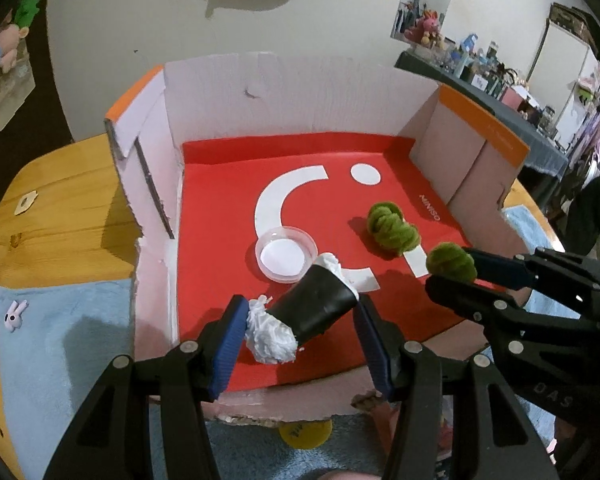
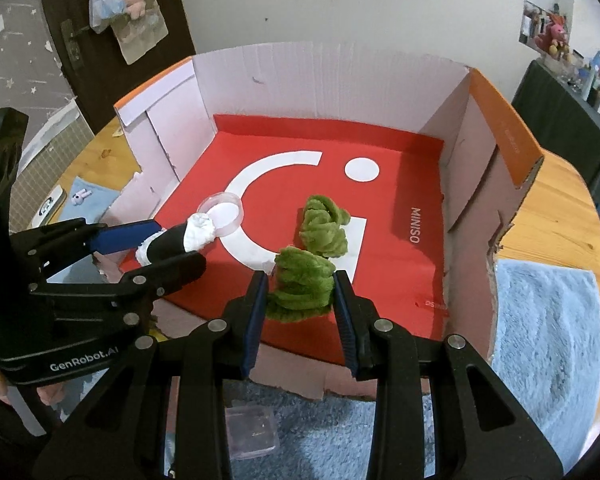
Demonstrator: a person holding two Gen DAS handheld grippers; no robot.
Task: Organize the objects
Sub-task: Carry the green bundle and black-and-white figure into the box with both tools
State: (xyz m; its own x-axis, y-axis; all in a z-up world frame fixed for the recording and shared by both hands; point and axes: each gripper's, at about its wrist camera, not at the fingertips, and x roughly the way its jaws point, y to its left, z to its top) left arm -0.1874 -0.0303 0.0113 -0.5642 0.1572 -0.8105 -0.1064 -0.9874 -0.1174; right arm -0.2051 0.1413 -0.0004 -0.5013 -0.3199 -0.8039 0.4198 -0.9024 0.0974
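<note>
My left gripper (image 1: 300,336) pinches the black roll (image 1: 312,308) and my right gripper (image 2: 300,300) the green tuft (image 2: 302,284); a weak pinch may drop them outside the box (image 2: 332,80).

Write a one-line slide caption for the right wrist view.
Right gripper holding a green fuzzy bundle over the red-lined cardboard box, left gripper alongside with a black-and-white roll.

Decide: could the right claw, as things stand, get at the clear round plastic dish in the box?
Probably not yet: the right claw is shut on a green fuzzy bundle, and the left claw, with its black-and-white roll, sits beside the dish.
</note>
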